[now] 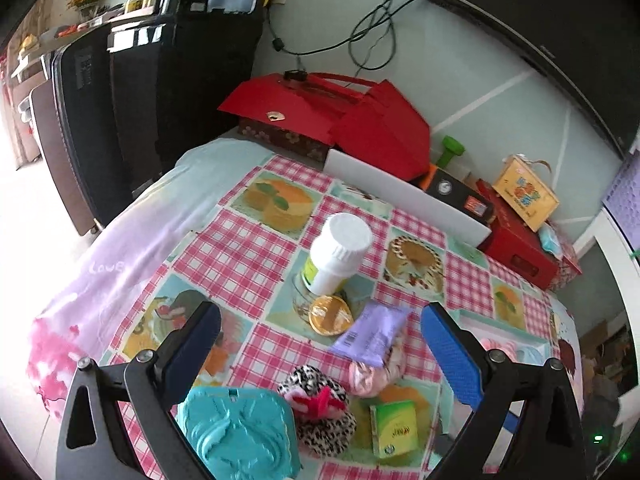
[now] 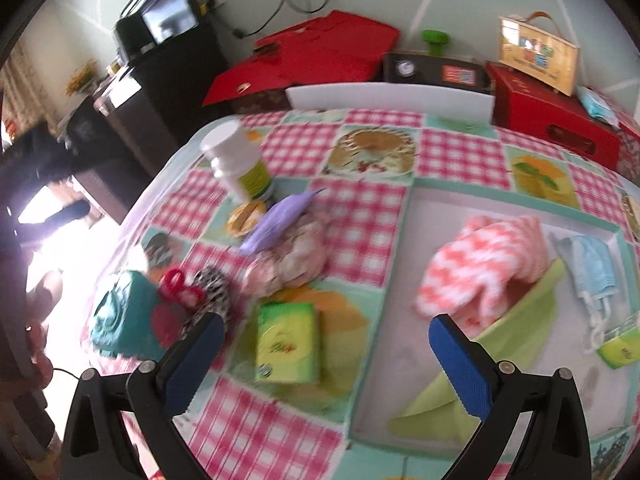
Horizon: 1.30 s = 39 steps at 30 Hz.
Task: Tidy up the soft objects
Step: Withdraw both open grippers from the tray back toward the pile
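Both my left gripper (image 1: 320,344) and right gripper (image 2: 326,354) hang spread and empty; the tray (image 2: 400,240) already holds the pink cloth (image 2: 484,264); next, I judge, the leopard scrunchie (image 1: 320,412) needs pinching from the clutter.

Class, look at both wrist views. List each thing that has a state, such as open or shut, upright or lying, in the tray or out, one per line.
Left tongs: open, empty.
Right tongs: open, empty.
White plastic bottle with white cap: capped, upright.
Shallow white tray: holding items.
Pink-and-white knitted cloth: in tray.
Light blue face mask: in tray.
Leopard-print plush scrunchie: outside tray.
Purple soft packet: lying outside tray.
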Each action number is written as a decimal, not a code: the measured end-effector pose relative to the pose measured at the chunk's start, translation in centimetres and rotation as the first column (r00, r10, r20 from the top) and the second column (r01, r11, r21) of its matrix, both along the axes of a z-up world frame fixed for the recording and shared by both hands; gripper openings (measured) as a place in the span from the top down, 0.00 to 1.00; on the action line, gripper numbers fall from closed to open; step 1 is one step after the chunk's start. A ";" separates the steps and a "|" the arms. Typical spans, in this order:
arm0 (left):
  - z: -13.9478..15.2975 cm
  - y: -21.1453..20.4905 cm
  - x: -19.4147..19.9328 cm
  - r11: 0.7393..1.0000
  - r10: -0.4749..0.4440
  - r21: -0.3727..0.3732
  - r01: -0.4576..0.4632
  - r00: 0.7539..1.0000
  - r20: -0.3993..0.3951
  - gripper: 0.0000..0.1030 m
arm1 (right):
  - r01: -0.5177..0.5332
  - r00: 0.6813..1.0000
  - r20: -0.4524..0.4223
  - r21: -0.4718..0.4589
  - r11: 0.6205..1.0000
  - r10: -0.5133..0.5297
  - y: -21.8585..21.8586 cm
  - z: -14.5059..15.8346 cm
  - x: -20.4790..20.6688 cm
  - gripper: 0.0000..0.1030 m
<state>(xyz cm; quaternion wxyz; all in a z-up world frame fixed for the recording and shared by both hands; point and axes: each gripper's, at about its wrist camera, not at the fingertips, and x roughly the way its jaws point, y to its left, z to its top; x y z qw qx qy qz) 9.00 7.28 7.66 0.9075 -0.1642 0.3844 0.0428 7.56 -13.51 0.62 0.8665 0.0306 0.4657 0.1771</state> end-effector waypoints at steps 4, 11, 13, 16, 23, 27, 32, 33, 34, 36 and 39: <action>0.2 -1.0 -2.1 0.998 -0.061 -0.005 0.061 0.998 0.032 0.03 | -0.038 0.999 -0.009 -0.006 0.999 0.038 1.1 -0.4 -1.5 0.00; -1.7 -2.5 -5.7 0.988 -0.117 0.103 0.119 0.993 -0.025 0.03 | -0.049 0.999 -0.021 -0.026 0.998 0.048 1.0 -0.6 -4.0 0.00; -2.2 -2.6 -6.9 0.984 -0.096 0.143 0.103 0.994 -0.055 0.03 | -0.043 0.999 -0.023 -0.043 0.998 0.042 0.8 -0.6 -4.7 0.00; -2.9 -2.1 -8.4 0.988 -0.055 0.137 0.066 0.995 -0.085 0.03 | -0.041 0.999 -0.018 -0.057 0.998 0.040 0.7 -0.5 -5.4 0.00; -5.3 -2.2 -9.5 0.996 -0.082 0.024 0.088 0.981 -0.175 0.03 | -0.082 0.995 0.044 -0.088 0.993 0.086 1.0 0.3 -6.9 0.00; -6.1 -2.7 -9.4 0.996 -0.082 0.004 0.085 0.978 -0.192 0.03 | -0.097 0.991 0.081 -0.132 0.986 0.109 1.2 0.4 -7.1 0.00; -6.5 -2.6 -8.6 0.999 -0.053 -0.011 0.051 0.978 -0.202 0.03 | -0.126 0.988 0.075 -0.136 0.983 0.137 1.8 -0.3 -6.3 0.09; -6.5 -2.7 -8.4 0.999 -0.049 -0.018 0.046 0.978 -0.204 0.03 | -0.130 0.988 0.069 -0.137 0.982 0.141 2.0 -0.6 -6.0 0.11; -6.5 -2.8 -8.4 0.999 -0.037 -0.025 0.032 0.979 -0.201 0.04 | -0.137 0.987 0.063 -0.142 0.980 0.147 2.2 -1.0 -5.8 0.15; -6.5 -2.9 -8.4 0.999 -0.030 -0.044 0.021 0.980 -0.199 0.07 | -0.147 0.986 0.058 -0.149 0.978 0.157 2.3 -1.5 -5.5 0.19; -6.8 -3.1 -8.7 0.996 -0.034 -0.093 0.015 0.977 -0.212 0.20 | -0.170 0.982 0.059 -0.138 0.976 0.179 2.4 -2.1 -5.3 0.20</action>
